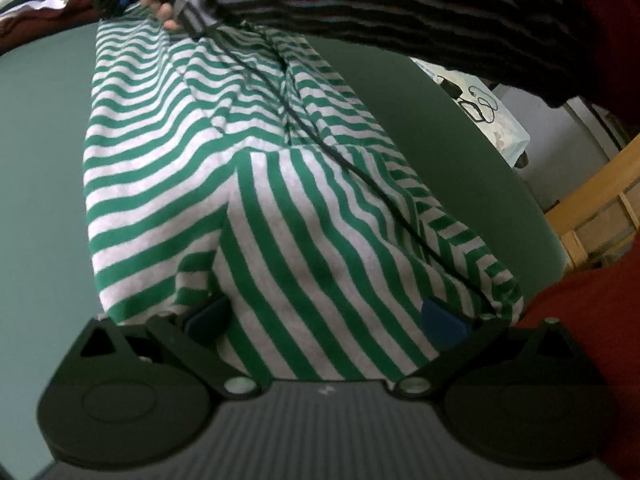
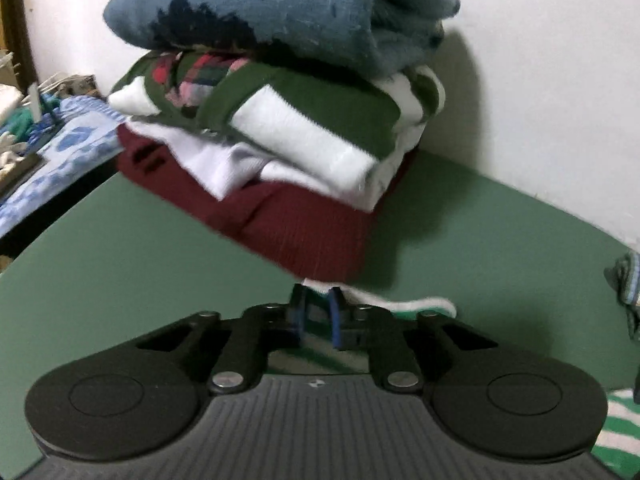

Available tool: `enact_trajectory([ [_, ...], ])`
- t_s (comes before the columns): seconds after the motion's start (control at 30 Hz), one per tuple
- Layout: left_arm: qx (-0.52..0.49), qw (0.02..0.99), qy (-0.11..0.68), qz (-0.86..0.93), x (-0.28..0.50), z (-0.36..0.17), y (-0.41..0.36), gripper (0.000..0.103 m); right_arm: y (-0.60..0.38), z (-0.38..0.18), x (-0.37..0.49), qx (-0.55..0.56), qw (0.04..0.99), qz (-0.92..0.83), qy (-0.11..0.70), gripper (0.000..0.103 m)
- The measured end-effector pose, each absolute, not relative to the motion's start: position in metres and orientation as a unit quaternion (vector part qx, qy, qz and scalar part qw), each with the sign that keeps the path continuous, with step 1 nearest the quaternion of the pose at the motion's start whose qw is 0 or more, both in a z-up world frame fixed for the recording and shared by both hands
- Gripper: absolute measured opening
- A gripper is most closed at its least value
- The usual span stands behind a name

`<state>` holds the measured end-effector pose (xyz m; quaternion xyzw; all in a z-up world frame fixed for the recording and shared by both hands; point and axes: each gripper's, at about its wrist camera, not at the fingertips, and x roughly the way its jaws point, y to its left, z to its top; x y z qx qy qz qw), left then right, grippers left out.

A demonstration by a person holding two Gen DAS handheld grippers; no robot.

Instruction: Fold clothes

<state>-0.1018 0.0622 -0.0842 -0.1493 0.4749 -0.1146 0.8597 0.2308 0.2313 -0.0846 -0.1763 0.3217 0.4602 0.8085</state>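
Striped garment [image 1: 248, 184] stretched lengthwise over table [image 1: 40, 168]; right claw [image 2: 318, 318] clamped on one end, left claw [image 1: 328, 320] spread wide around other. Mid-fold judged; next: close left, bring ends together.

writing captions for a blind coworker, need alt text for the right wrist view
The right gripper, jaws nearly shut, pinches an edge of green-and-white striped cloth just above a green table. Behind it stands a stack of folded clothes: maroon at the bottom, white and green in the middle, blue on top.
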Motion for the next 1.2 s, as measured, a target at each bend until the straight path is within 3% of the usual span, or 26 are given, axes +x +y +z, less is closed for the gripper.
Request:
enact_trajectory([
  [0.23, -0.146, 0.860, 0.476, -0.115, -0.101, -0.084, 0.061, 0.102, 0.211, -0.079, 0.240, -0.111, 0.813, 0.464, 0.335, 0.010],
  [0.33, -0.147, 0.861, 0.474, -0.117, -0.101, -0.084, 0.061, 0.102, 0.185, -0.062, 0.240, -0.076, 0.794, 0.479, 0.366, 0.031],
  [0.53, -0.142, 0.859, 0.475, -0.126, -0.104, -0.082, 0.057, 0.102, 0.167, -0.060, 0.219, -0.113, 0.715, 0.530, 0.442, 0.033],
  [0.57, -0.141, 0.859, 0.476, -0.128, -0.104, -0.082, 0.056, 0.102, 0.170, -0.066, 0.219, -0.118, 0.710, 0.524, 0.455, 0.030],
  [0.67, -0.138, 0.858, 0.477, -0.133, -0.105, -0.081, 0.053, 0.102, 0.174, -0.080, 0.226, -0.110, 0.744, 0.491, 0.439, 0.004],
  [0.73, -0.136, 0.857, 0.478, -0.137, -0.106, -0.080, 0.052, 0.102, 0.171, -0.084, 0.233, -0.082, 0.767, 0.469, 0.430, 0.001],
  [0.77, -0.135, 0.857, 0.478, -0.137, -0.106, -0.079, 0.051, 0.102, 0.170, -0.085, 0.235, -0.063, 0.765, 0.466, 0.440, 0.005],
  [0.8, -0.134, 0.857, 0.478, -0.137, -0.106, -0.079, 0.051, 0.102, 0.164, -0.081, 0.232, -0.055, 0.757, 0.473, 0.448, 0.015],
  [0.97, -0.126, 0.859, 0.477, -0.138, -0.108, -0.075, 0.051, 0.102, 0.118, -0.049, 0.183, -0.068, 0.715, 0.535, 0.445, 0.033],
  [1.2, -0.115, 0.861, 0.476, -0.138, -0.110, -0.070, 0.051, 0.102, 0.070, -0.076, 0.140, -0.038, 0.692, 0.525, 0.494, 0.035],
])
